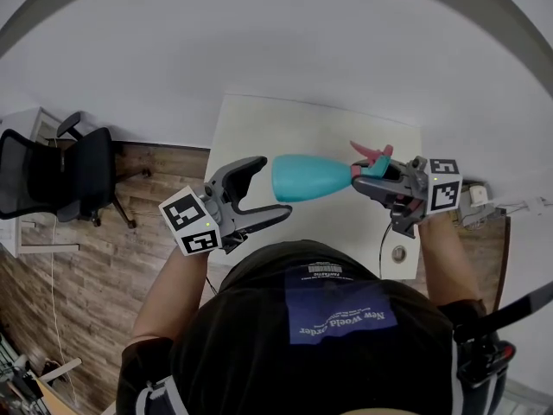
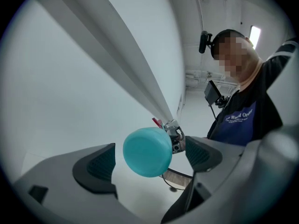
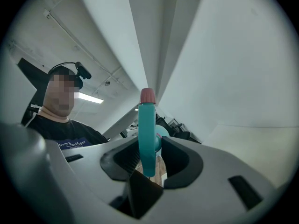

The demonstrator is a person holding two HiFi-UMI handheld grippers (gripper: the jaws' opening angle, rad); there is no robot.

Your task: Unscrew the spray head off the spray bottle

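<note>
Your right gripper has its jaws clenched on the spray head, and that grip alone carries the bottle in the air above the worktop. In the head view the bottle lies level, base toward 9 o'clock and head toward 3 o'clock. Your left gripper is released: its jaws stand wide on either side of the base, clear of it, probably placed to take a fresh bite on the body for a turn. The bottle is a smooth teal cone with a rounded base. The head is teal with pink-red parts and still looks seated on the neck
</note>
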